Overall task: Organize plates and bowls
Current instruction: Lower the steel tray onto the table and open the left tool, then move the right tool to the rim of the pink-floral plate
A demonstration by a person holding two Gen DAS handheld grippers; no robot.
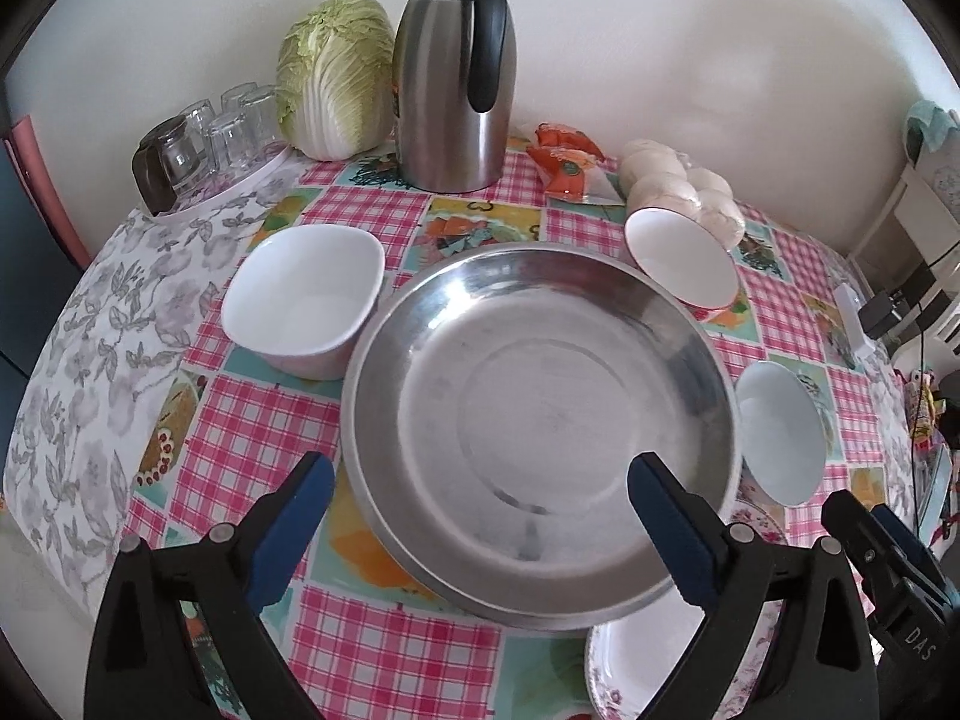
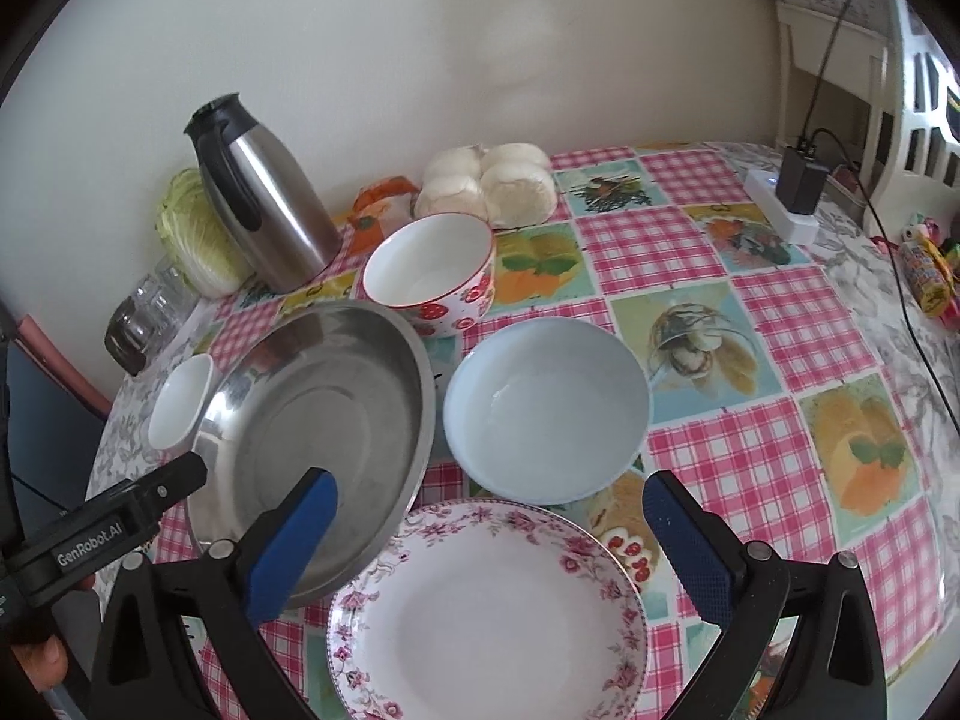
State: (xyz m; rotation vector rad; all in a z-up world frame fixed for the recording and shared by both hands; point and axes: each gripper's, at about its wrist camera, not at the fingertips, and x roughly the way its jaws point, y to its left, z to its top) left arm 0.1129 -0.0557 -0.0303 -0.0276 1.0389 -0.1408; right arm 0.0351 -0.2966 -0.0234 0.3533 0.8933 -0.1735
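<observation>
Both tongs, left (image 1: 480,486) and right (image 2: 489,507), are hanging wide and empty, and the steel pan (image 1: 540,420), floral plate (image 2: 486,618) and bowls are lying unstacked, so sorting is barely starting.

Steel plate (image 1: 540,384) among upright bowls (image 2: 546,414)

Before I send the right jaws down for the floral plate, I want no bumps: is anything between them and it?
Nothing visible. The right gripper hangs open right above the floral plate, which is bare; the steel pan overlaps only its left rim.
</observation>
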